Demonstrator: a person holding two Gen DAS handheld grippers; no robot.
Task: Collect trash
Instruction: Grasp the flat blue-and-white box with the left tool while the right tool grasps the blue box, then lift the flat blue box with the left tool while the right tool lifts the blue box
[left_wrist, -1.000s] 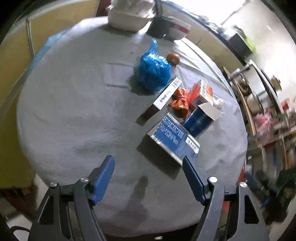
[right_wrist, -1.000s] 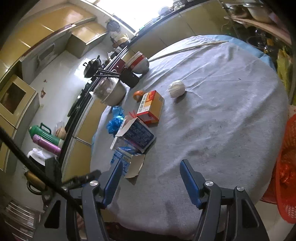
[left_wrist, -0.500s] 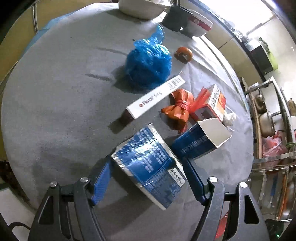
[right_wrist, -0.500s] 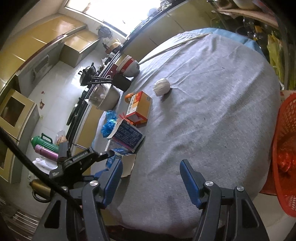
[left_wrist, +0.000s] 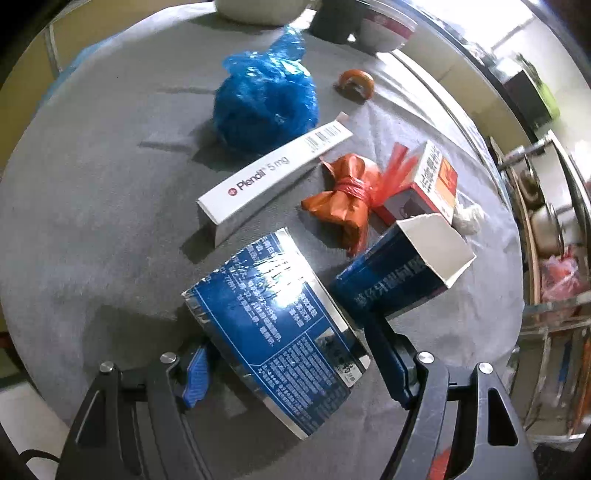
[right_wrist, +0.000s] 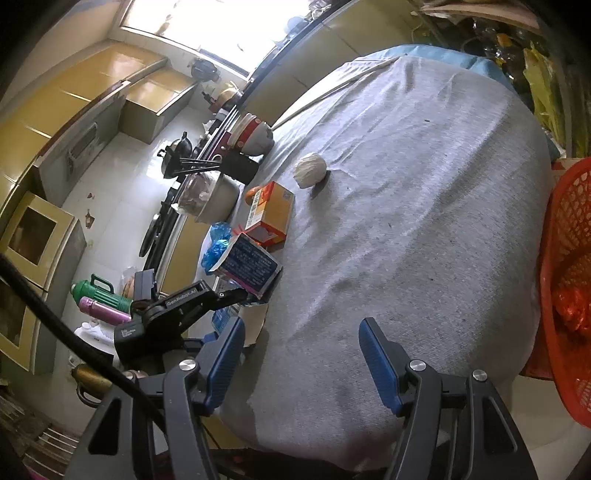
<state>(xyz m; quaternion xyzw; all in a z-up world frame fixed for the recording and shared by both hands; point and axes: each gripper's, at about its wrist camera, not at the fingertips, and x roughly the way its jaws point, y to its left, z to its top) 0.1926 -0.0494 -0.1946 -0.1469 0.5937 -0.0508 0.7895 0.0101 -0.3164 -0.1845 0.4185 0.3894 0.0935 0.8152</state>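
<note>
A flat blue box (left_wrist: 273, 317) lies on the grey tablecloth (left_wrist: 92, 206), between the fingers of my left gripper (left_wrist: 291, 362). The jaws stand wide on either side of it and are open. Beyond it lie an open dark blue carton (left_wrist: 399, 273), a white Plendil box (left_wrist: 273, 177), a tied orange bag (left_wrist: 343, 199), an orange-and-white box (left_wrist: 432, 177) and a blue plastic bag (left_wrist: 266, 103). My right gripper (right_wrist: 299, 354) hangs open and empty over the table's near edge. A white crumpled ball (right_wrist: 310, 173) sits mid-table. The left gripper's body (right_wrist: 173, 310) shows at the left of the right wrist view.
A red mesh basket (right_wrist: 569, 288) with red bits inside stands off the table's right edge. Bowls (right_wrist: 251, 136), a dark cup (right_wrist: 240, 166) and a pot (right_wrist: 214, 192) crowd the table's far side. A small orange round thing (left_wrist: 356, 83) lies behind the blue bag.
My left gripper has moved forward and down until the flat blue box lies between its fingers; its jaws kept their width. It has come into the right wrist view. The right gripper shifted slightly.
</note>
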